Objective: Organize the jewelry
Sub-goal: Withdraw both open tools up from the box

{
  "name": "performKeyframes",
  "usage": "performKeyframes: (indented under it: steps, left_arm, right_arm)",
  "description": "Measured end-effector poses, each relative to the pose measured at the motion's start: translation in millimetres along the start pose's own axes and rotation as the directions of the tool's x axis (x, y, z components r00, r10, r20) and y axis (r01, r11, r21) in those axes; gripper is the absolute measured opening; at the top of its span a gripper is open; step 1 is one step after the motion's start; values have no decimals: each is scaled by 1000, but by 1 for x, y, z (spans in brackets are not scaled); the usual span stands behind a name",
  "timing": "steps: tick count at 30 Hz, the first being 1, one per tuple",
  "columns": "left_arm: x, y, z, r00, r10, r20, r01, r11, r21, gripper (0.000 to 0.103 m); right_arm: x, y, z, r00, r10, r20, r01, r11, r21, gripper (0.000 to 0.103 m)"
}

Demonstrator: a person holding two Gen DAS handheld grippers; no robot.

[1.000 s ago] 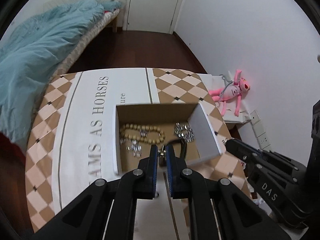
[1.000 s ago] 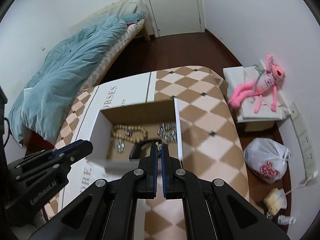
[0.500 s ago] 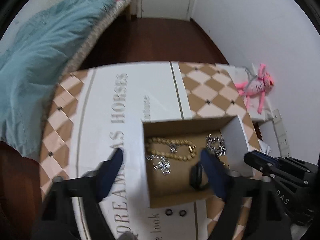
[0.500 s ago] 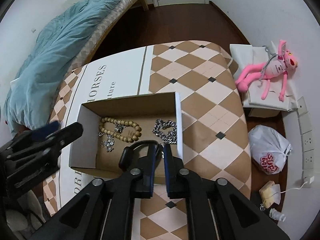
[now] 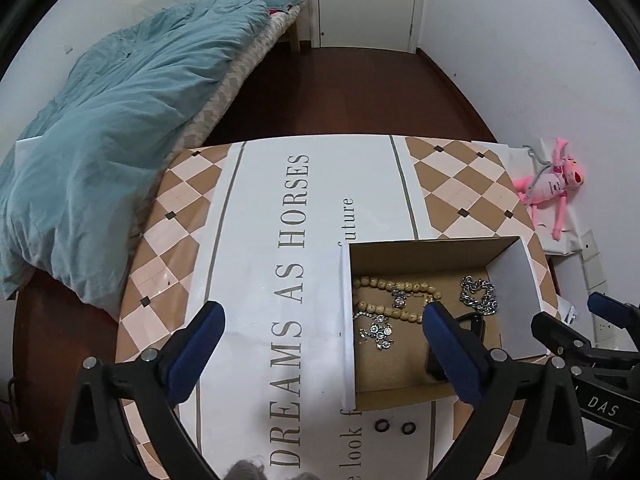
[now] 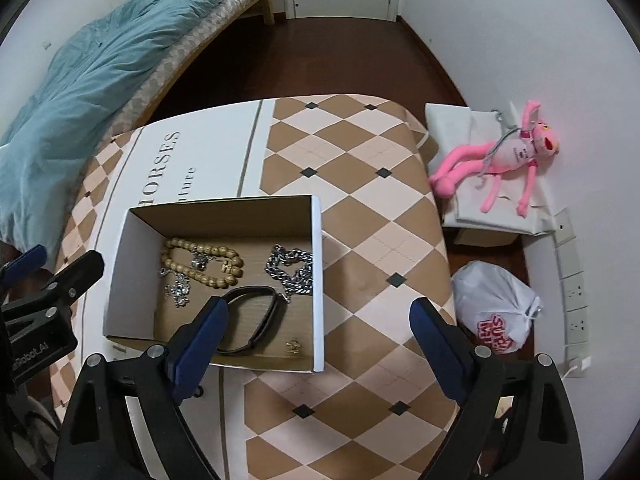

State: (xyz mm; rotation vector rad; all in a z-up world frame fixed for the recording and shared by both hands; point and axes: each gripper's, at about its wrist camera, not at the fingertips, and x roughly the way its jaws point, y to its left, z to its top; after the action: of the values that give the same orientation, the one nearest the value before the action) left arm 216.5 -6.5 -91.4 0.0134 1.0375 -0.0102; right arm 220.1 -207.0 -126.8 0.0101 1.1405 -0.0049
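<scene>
Both my grippers point down over the cardboard box (image 6: 120,264) on the checked tablecloth (image 6: 360,208). The left gripper (image 5: 320,344) has its jaws opening, now wide, with nothing between them. The right gripper (image 6: 320,340) is likewise opening wide and carries nothing.

Inside the box lie a wooden bead bracelet (image 6: 200,258), a silver chain (image 6: 292,270), a small rhinestone piece (image 6: 178,288), a black band (image 6: 250,318) and a small gold item (image 6: 293,345) near the front wall. Two small black rings (image 5: 394,427) remain on the cloth just outside the box, in front of it.

Assessment: the rings look light, hard and smooth, so they may slip or roll under the pads. I would pinch one across its outer edge, low against the cloth. The chain and beads appear limp and would drape and sag if lifted at one point.
</scene>
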Motion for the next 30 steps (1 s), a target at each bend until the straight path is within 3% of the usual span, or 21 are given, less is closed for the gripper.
performKeyframes:
  steps: [7,14,18,22,23,26,30]
  left_arm:
    - [-22,0,1,999,2,49,-2,1000,-4,102]
    - [-45,10,-11,995,28,93,-27,1000,-14,102]
    - [-40,30,-49,992,96,86,-93,995,-34,102]
    - [-8,45,-91,992,129,-9,-129,992,-17,102]
    - [2,50,-101,991,129,-32,-129,991,-16,102]
    - [22,55,-118,989,132,-72,-133,991,-6,102]
    - [35,60,-131,986,140,-87,-139,990,18,102]
  right_arm:
    - [-18,-1,1,998,-32,55,31,999,14,99]
    - [-44,10,-12,992,-2,126,2,1000,0,100]
    - [-40,26,-45,990,55,129,-52,998,-25,100]
    - [-7,44,-82,994,92,60,-90,995,-45,99]
    - [6,50,-91,994,103,34,-101,994,-50,97]
    - [32,68,-111,995,104,-2,-104,991,-81,73]
    - [48,84,-124,993,115,15,-112,988,-107,70]
